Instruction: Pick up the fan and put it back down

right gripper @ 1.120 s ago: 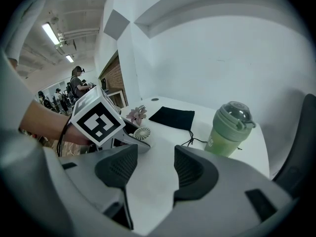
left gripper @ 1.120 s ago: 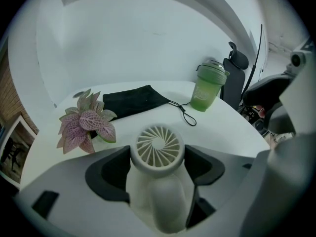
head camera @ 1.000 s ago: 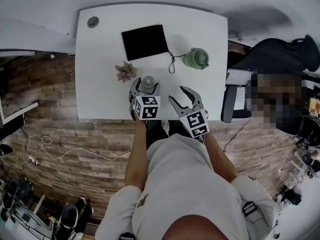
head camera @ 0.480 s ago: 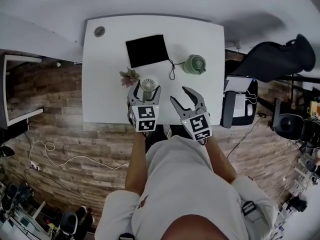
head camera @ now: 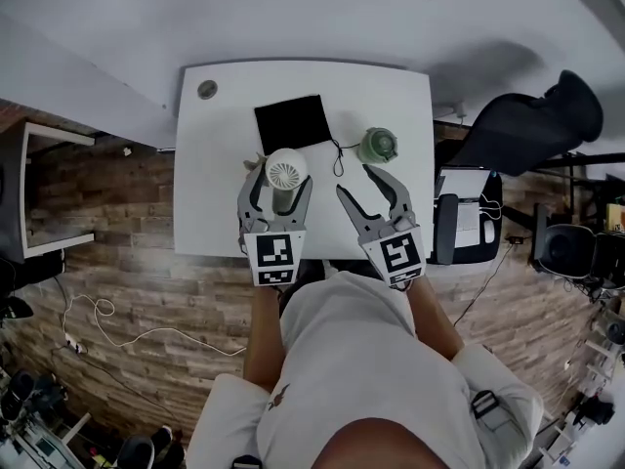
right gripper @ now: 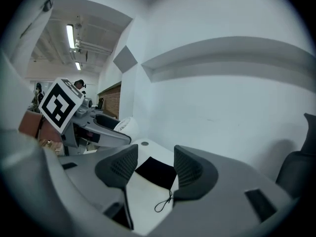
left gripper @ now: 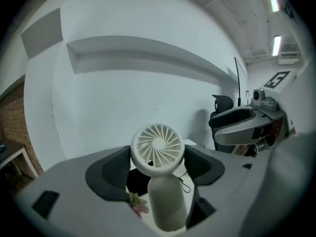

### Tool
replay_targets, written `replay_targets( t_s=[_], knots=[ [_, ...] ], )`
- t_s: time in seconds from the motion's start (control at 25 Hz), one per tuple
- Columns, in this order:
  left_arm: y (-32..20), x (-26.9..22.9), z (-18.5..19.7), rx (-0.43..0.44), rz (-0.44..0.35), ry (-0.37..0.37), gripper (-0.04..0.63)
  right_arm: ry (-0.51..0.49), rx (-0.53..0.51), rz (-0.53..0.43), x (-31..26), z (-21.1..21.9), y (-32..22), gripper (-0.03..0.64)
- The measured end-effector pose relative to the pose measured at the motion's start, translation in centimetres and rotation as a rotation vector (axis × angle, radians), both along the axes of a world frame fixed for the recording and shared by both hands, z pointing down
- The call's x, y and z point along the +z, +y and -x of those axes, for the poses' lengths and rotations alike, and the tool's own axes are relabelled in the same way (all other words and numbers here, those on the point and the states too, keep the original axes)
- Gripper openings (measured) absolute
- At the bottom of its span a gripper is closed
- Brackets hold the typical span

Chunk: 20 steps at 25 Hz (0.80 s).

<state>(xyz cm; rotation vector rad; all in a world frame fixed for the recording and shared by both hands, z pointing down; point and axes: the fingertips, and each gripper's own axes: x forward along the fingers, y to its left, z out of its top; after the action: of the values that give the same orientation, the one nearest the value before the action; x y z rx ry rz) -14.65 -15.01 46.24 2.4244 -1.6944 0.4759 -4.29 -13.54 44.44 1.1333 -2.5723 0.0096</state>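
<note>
My left claw (head camera: 280, 186) clasps the white fan (head camera: 286, 171) by its handle, lifted clear of the desk (head camera: 210, 193) below. My right claw (head camera: 354, 181) hangs open, empty. Set down tilted, the top-heavy fan could topple.

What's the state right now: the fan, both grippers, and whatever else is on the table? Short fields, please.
fan: white, handheld, upright, between the left gripper's jaws; looks raised off the table
left gripper: shut on the fan
right gripper: open, nothing between its jaws, above the table's near edge
table: white
also on table: black mat, green pot, small plant just below the fan
task step: fan picked up, not yet put back down
</note>
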Motion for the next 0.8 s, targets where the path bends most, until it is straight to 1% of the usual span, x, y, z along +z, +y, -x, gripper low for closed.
replay_targets(
  t_s=[0.16,0.28,0.44,0.52,0.64,0.8],
  knots=[
    [0.1,-4.0,0.2,0.011,-0.090,0.008,0.336,-0.031,0.007,-0.081,-3.7,-0.1,-0.6,0.230],
    [0.3,-6.7,0.3,0.023,-0.152,0.017,0.336,-0.049,0.013,-0.121,-5.7,-0.2,-0.6,0.232],
    [0.9,-10.0,0.2,0.041,-0.232,0.028,0.336,-0.120,0.028,-0.191,-9.5,-0.3,-0.4,0.232],
    [0.9,-11.5,0.3,0.036,-0.265,0.050,0.336,-0.140,0.036,-0.211,-10.8,-0.5,-0.4,0.232],
    [0.9,-13.0,0.4,0.023,-0.293,0.084,0.336,-0.148,0.040,-0.231,-11.9,-0.6,-0.4,0.232],
    [1.2,-13.1,0.2,0.038,-0.296,0.076,0.336,-0.144,0.038,-0.240,-12.2,-0.4,-0.1,0.232]
  ],
)
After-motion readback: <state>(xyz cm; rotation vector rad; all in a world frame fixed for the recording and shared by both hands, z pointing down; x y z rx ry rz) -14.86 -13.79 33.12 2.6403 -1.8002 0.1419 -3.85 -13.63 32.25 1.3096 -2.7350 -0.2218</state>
